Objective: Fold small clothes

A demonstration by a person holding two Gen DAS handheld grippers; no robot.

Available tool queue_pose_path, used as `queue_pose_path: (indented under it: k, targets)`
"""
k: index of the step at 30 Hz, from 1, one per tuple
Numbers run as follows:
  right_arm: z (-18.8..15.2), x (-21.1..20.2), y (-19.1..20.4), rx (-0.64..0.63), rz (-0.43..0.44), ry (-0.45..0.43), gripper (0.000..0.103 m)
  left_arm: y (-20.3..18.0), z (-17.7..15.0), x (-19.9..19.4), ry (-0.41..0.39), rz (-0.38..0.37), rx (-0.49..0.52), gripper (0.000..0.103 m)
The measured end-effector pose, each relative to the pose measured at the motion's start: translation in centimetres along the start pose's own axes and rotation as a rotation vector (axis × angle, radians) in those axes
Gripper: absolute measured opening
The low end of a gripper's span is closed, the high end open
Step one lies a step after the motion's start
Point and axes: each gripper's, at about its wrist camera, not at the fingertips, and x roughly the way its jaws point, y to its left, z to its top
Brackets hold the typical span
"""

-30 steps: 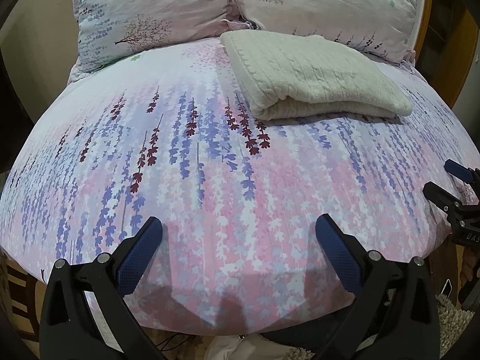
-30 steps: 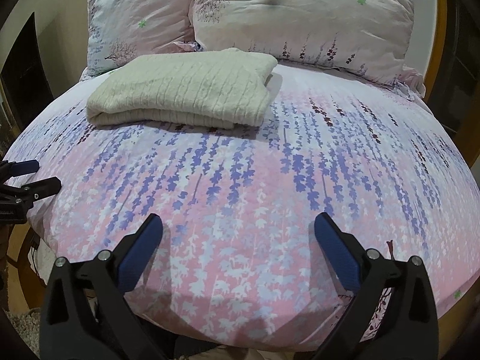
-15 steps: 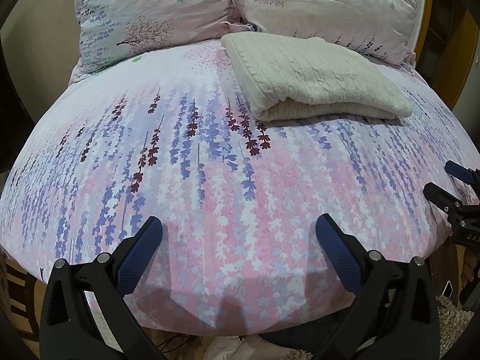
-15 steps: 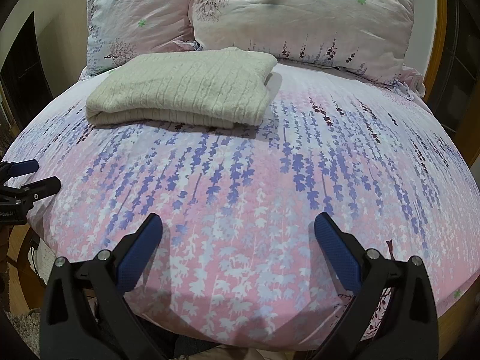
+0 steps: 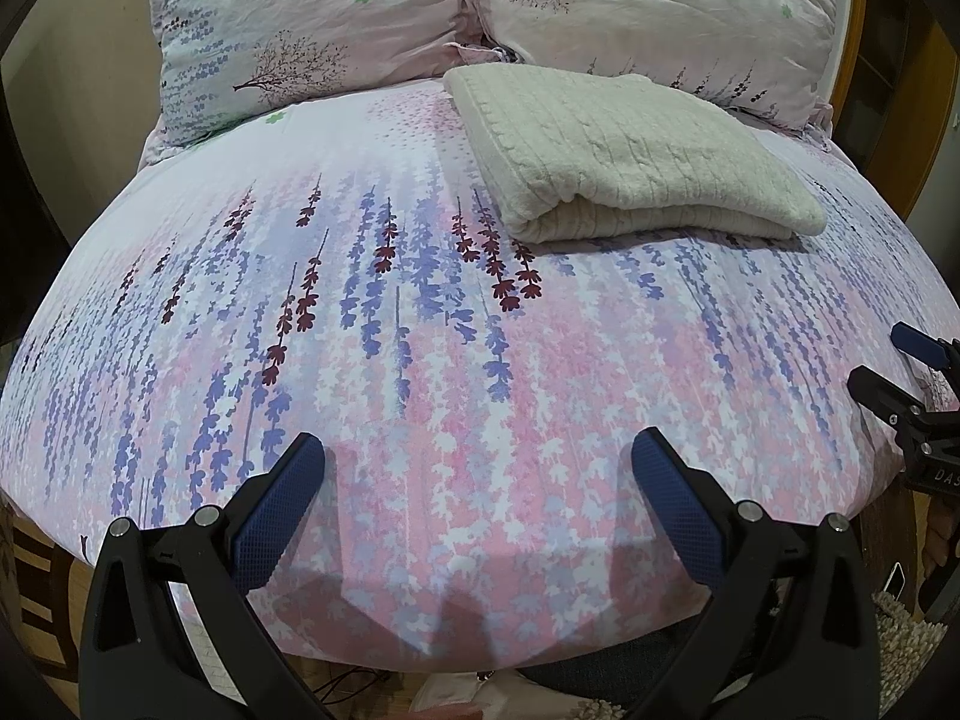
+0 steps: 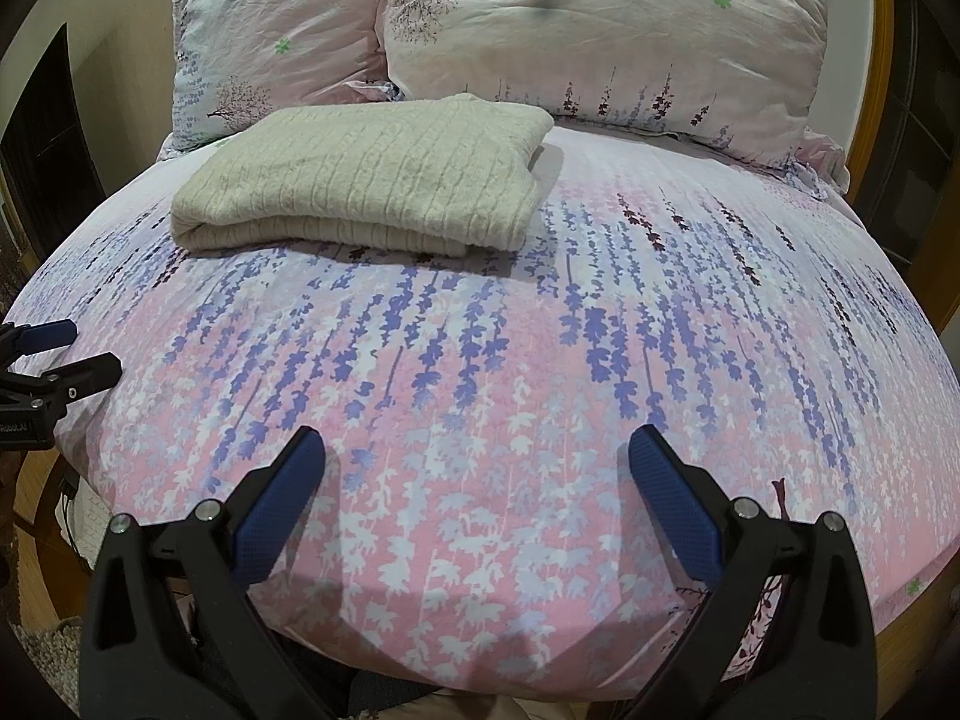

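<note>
A cream cable-knit garment (image 5: 624, 156) lies folded in a neat rectangle on the far part of the bed, just before the pillows; it also shows in the right wrist view (image 6: 372, 186). My left gripper (image 5: 477, 468) is open and empty, hovering over the near edge of the bed, well short of the garment. My right gripper (image 6: 477, 468) is open and empty, also at the near edge. The right gripper shows at the right edge of the left wrist view (image 5: 894, 372), and the left gripper at the left edge of the right wrist view (image 6: 60, 354).
The bed sheet (image 5: 420, 360) is pink with purple flower strings. Two matching pillows (image 6: 270, 42) (image 6: 606, 30) lean at the head of the bed. A wooden bed frame (image 6: 888, 60) runs behind on the right. A shaggy rug (image 5: 906, 642) lies on the floor below.
Both views have shifted very slightly; the folded garment sits a touch lower in the frames. Both grippers stay open and the garment has not moved on the bed.
</note>
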Motion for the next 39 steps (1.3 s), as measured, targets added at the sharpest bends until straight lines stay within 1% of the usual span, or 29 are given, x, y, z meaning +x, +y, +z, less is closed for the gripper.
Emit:
queue_pose_path:
  k: [39]
  targets:
    - [0.00,0.02,-0.04,-0.005,0.004,0.001,0.101,-0.01,0.09,0.08,0.006,-0.001,0.001,0.102]
